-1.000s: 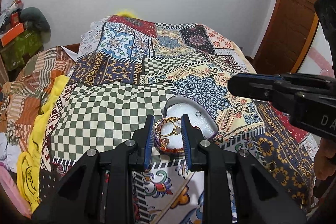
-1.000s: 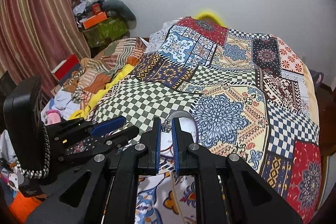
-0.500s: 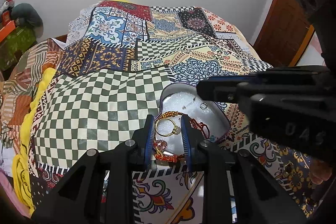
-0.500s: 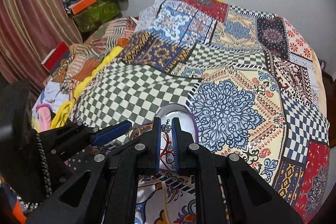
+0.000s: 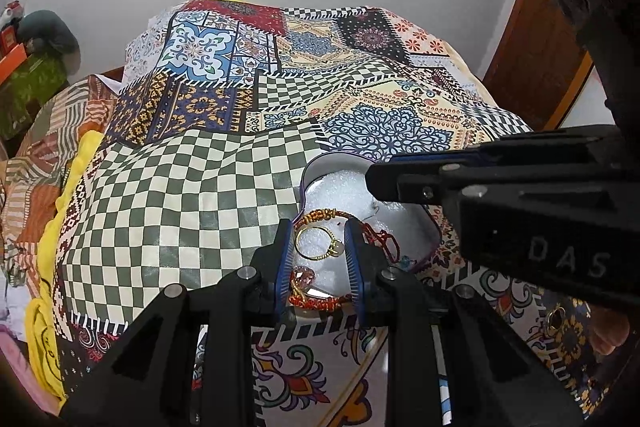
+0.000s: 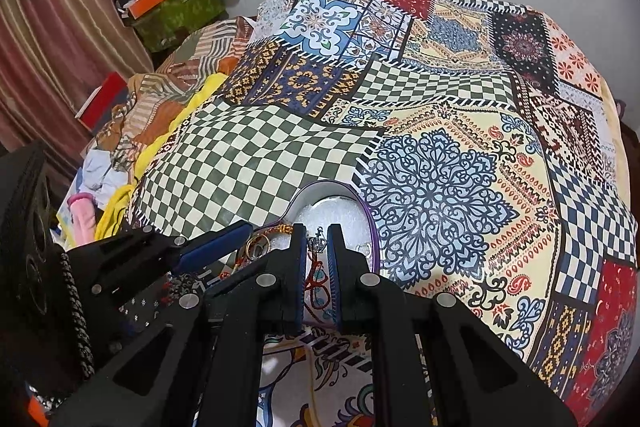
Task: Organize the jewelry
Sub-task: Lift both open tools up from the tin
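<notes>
A heart-shaped tin [image 5: 310,174] with white foam lining lies on the patchwork bedspread; it also shows in the right wrist view [image 6: 374,227]. My left gripper [image 5: 319,241] is shut on a gold ring [image 5: 318,243] and holds it over the tin, above a red-and-gold beaded bracelet [image 5: 320,301]. My right gripper [image 6: 317,243] is shut on a small silver crown charm [image 6: 318,243] and hovers over the tin. A red cord [image 6: 316,287] lies in the tin below it.
The bed is covered by a patchwork spread [image 6: 440,167]. Piled clothes and yellow cloth [image 6: 120,163] lie at its left side. A wooden door [image 5: 540,59] stands at the right. Another gold ring [image 5: 556,319] lies on the spread at right.
Both grippers have moved forward and down over the tin. The right gripper now reaches across the tin in the left view.
</notes>
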`<state>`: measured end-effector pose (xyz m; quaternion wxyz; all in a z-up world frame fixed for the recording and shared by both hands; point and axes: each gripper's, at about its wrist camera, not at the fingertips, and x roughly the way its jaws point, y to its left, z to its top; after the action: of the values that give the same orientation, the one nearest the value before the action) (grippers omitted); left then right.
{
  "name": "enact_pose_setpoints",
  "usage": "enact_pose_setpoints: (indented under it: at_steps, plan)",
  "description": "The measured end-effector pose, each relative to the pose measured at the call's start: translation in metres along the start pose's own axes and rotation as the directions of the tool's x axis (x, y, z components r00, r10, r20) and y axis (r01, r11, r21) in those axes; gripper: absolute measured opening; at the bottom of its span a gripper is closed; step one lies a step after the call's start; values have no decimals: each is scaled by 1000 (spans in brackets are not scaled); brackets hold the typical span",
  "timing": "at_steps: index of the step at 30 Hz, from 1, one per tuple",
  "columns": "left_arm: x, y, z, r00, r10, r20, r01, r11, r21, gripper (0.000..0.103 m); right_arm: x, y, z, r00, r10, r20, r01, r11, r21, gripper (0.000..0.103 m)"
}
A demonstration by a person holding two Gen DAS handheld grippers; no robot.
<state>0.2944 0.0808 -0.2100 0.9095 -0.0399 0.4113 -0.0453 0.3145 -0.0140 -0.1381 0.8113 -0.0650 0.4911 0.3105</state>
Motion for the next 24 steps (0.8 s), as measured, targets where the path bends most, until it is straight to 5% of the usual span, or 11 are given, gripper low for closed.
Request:
enact_pose_setpoints:
  at_steps: [7, 24]
  plan:
    - [-13, -1, -1, 1000, 14, 18, -14, 1000, -2, 35, -13, 4, -2, 999, -21, 32, 21, 1000, -7, 31]
    - [-81, -13, -3, 994, 21, 109, -23, 1000, 16, 36, -86, 16, -28, 980, -83, 183, 100, 991, -87, 31]
